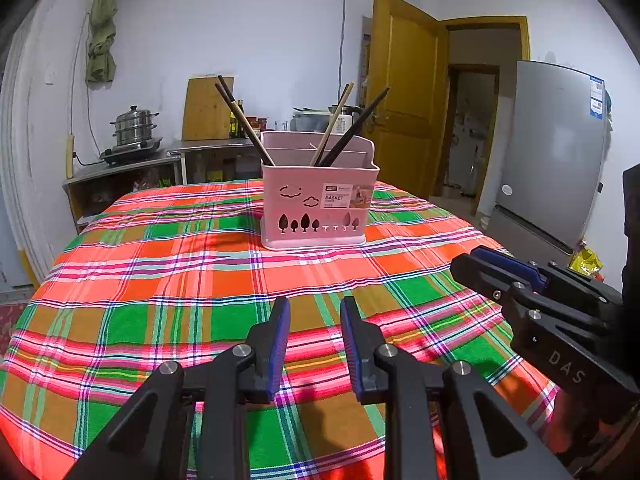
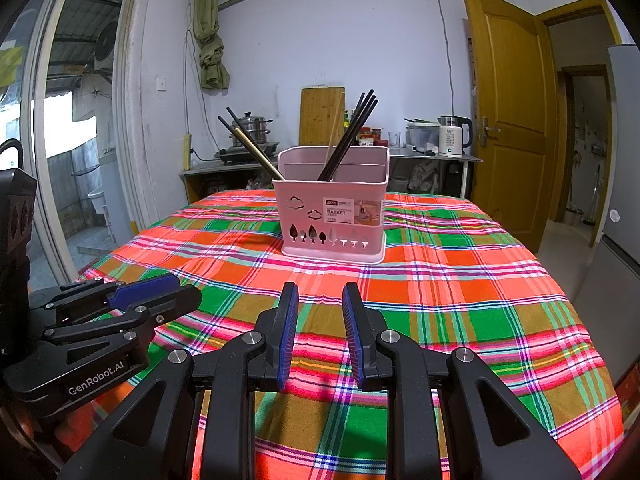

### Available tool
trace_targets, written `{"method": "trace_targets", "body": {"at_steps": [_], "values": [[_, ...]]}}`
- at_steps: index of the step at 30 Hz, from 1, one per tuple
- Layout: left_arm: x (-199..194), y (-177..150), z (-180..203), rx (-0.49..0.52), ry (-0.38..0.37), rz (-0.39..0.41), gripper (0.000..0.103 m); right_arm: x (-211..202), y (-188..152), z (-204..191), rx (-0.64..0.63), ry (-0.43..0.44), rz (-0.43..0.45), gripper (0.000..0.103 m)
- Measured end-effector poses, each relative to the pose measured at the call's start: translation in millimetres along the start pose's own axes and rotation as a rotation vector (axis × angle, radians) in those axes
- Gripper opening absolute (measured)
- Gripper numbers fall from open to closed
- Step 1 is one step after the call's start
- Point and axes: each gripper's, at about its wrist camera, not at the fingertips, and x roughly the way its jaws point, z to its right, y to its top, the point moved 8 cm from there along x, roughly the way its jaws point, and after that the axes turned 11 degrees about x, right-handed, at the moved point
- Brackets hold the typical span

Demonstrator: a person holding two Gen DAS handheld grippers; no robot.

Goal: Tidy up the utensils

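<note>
both grippers, left gripper point(image 1: 315, 344) and right gripper point(image 2: 320, 334), empty with fingers spread; pink basket point(image 2: 333, 216) dead ahead of the fingertips; I'd pinch one chopstick point(image 2: 347, 140) high and lift straight

A pink plastic utensil basket point(image 1: 318, 204) stands upright in the middle of the frame, on a surface point(image 1: 160, 280) covered in bright plaid cloth. Its front wall has cut-out clouds and trees and a white label reading "BASKET". Dividers split the inside into compartments. Dark chopsticks point(image 1: 244, 120) lean toward the upper left from the left end. More dark chopsticks point(image 1: 356, 128) and a pale wooden pair point(image 1: 332, 124) lean toward the upper right from the middle. In the right wrist view the same basket point(image 2: 334, 216) sits centre frame, chopsticks point(image 2: 348, 136) fanned outward.
</note>
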Motion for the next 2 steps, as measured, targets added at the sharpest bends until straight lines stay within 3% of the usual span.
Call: {"method": "trace_targets", "body": {"at_steps": [2], "values": [[0.3,0.1,0.3,0.003,0.001,-0.003,0.025,-0.4,0.0,-0.1,0.001,0.001,0.001,0.023]]}}
